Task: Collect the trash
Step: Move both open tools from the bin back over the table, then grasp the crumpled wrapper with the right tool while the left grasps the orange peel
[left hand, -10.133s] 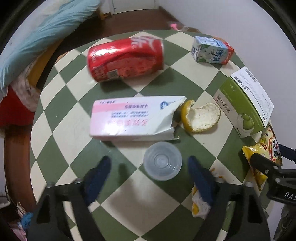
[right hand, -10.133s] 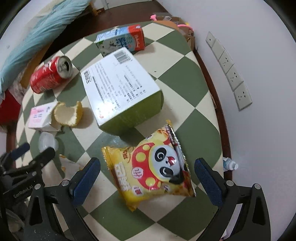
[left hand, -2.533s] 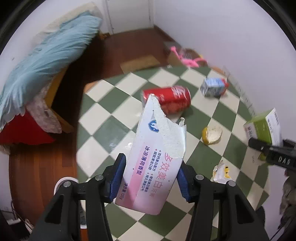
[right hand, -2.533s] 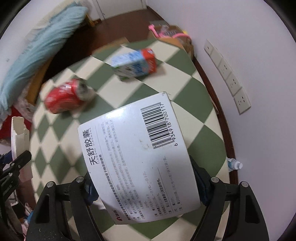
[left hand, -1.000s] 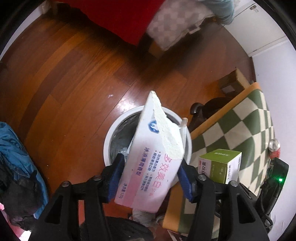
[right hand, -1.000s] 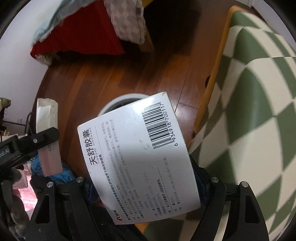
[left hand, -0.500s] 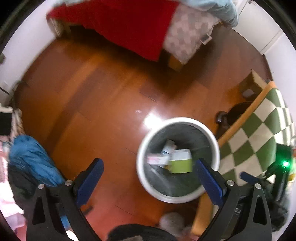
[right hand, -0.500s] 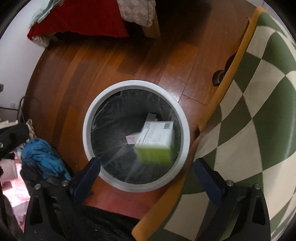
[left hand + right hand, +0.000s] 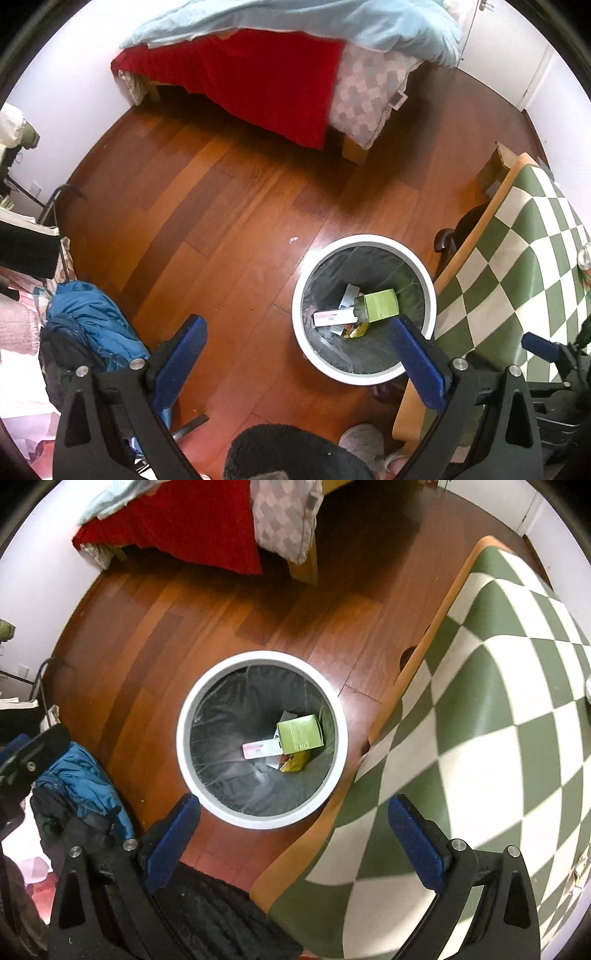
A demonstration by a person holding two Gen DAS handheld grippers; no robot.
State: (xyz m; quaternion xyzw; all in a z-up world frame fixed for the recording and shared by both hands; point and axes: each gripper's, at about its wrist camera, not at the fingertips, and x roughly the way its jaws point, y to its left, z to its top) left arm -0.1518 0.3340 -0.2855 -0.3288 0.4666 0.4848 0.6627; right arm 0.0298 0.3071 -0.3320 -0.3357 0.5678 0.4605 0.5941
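The left claw [image 9: 295, 354] stood wide apart and held nothing, its blue pads [image 9: 415, 360] at five and seven o'clock of its view; the right claw [image 9: 293, 834] was likewise spread wide and empty; between the right claw's fingers lay the near rim of the white trash bin [image 9: 184, 753], which stood on the wooden floor [image 9: 147, 627] just beside the orange edge of the checkered worktop [image 9: 480, 738]; in the left view the bin [image 9: 424, 273] sat at about four o'clock, the worktop [image 9: 517, 266] at three o'clock. Inside the bin, on its dark liner, the green box [image 9: 300, 733] lay toward the worktop side, touching the pink-and-white carton [image 9: 260, 749] at its nine o'clock; a yellow wrapper [image 9: 295, 764] showed just under them; the same green box [image 9: 380, 305], carton [image 9: 334, 317] and wrapper [image 9: 356, 331] showed in the left view. A blue garment [image 9: 96, 325] lay heaped on the floor at eight o'clock; farther off, at twelve o'clock, a bed [image 9: 280, 74] carried a red cover and a pale blue quilt.
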